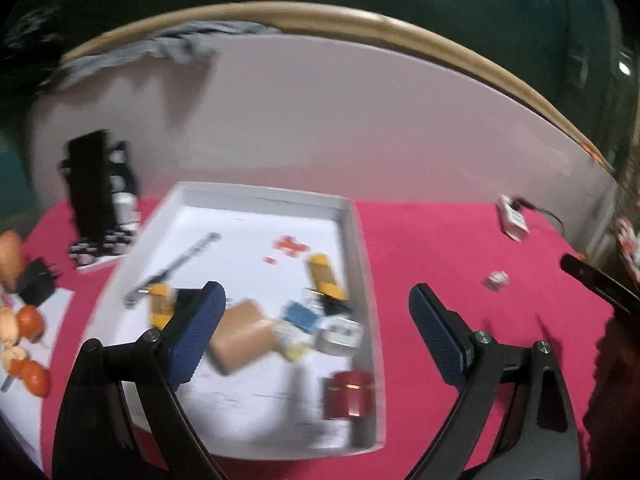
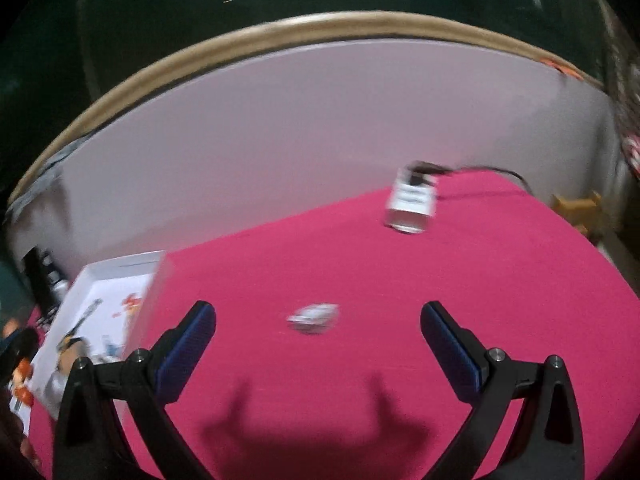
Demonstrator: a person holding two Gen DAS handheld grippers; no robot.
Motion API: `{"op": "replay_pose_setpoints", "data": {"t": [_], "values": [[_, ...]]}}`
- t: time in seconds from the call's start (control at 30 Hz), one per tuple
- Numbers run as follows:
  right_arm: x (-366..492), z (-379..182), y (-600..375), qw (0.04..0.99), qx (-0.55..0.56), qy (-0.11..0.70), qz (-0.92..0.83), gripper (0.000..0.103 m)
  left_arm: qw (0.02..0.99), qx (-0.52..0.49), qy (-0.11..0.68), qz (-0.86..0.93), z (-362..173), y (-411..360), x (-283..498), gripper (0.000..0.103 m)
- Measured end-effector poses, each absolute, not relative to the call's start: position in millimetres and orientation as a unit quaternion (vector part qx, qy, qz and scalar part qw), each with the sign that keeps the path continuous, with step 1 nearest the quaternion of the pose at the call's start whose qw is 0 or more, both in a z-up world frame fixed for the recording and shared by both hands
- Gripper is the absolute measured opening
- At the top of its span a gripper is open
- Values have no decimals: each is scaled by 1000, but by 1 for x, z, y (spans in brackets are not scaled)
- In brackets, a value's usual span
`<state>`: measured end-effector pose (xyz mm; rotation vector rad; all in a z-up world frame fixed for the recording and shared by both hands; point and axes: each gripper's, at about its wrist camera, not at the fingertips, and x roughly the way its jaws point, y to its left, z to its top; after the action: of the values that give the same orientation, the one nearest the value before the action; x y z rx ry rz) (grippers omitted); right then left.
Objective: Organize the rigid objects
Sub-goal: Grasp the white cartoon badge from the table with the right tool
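Right gripper, fingers spread and empty, lined up on small white piece lying loose mid-counter, probably (blurred) for pickup into tray at counter's left; left gripper spread, empty over tray.

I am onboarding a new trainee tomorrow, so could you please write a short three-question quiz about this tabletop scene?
1. True or false: the right claw is shut on the small white object.
2. Where does the red cylinder lie? A) on the pink cloth B) inside the white tray C) in the left claw
3. Fill in: a thin black ____ is plugged into the white charger.

Key: 1 false, it is open and empty; 2 B; 3 cable.
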<state>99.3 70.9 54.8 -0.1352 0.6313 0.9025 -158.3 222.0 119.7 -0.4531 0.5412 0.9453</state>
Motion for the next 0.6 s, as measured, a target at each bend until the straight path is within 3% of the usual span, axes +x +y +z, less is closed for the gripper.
{"op": "replay_pose_setpoints", "data": {"t": [0.17, 0.27, 0.47, 0.6], "values": [[110, 29, 90, 832, -130, 313, 439, 102, 833, -216, 277, 428, 114, 216, -137, 94], [104, 13, 114, 809, -168, 317, 465, 91, 830, -216, 286, 428, 110, 210, -135, 94], [100, -14, 154, 786, -210, 327, 481, 81, 833, -207, 305, 412, 97, 176, -129, 94], [104, -21, 165, 776, -225, 342, 480, 68, 837, -207, 309, 402, 96, 168, -127, 94]]}}
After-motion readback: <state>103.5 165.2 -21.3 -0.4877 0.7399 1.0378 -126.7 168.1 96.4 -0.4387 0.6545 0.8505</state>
